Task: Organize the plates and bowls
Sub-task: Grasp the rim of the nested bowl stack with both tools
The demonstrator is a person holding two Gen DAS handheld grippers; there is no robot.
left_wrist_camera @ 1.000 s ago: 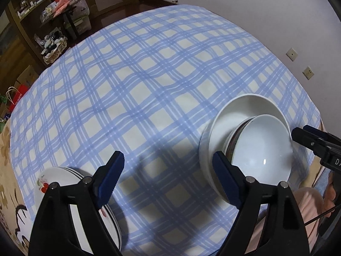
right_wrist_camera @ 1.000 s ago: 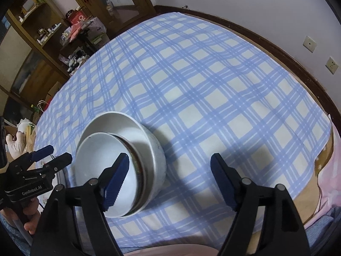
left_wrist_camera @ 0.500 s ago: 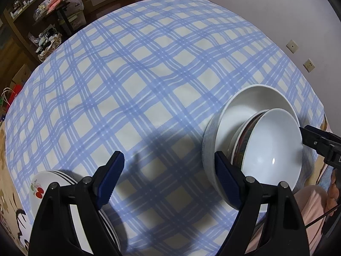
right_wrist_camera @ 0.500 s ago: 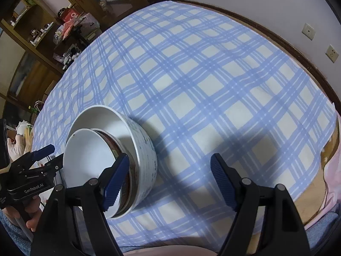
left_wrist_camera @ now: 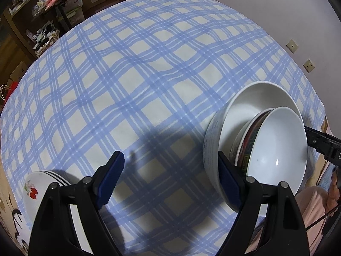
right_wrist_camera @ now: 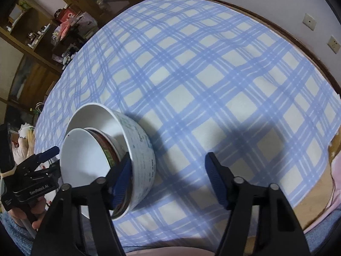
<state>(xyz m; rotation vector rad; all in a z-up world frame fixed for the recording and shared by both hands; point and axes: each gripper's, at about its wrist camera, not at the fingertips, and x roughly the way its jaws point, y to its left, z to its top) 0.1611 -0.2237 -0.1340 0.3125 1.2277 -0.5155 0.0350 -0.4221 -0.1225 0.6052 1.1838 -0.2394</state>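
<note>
The nested bowls (right_wrist_camera: 110, 149) stand near the bench's near edge: a big white outer bowl (left_wrist_camera: 251, 106) with faint print on its wall, a patterned bowl (left_wrist_camera: 248, 149) with a red-and-green band inside it, and a plain white inner bowl (left_wrist_camera: 277, 147) on top, leaning toward the person. That makes three for certain; a thin white rim between the patterned one and the outer one may be a fourth, though the right wrist view is too cramped to say.

The right claw (right_wrist_camera: 168, 179) straddles the outer bowl's wall. Its left finger (right_wrist_camera: 121, 179) sits inside the rim, against the nested bowls, and its right finger (right_wrist_camera: 215, 179) hangs over bare cloth outside. The jaws are closing, with the wall between them but not yet pinched. The claw points steeply down.

The left claw (left_wrist_camera: 168, 181) hovers wide and holds nothing, also pointing steeply down over the checked cloth (left_wrist_camera: 138, 85), its right finger (left_wrist_camera: 229, 183) just beside the outer bowl's wall.

A stack of plates (left_wrist_camera: 36, 183), the top one printed with cherries, lies at the bench's near left corner, partly under the left claw's frame; black rim lines suggest at least three.
</note>
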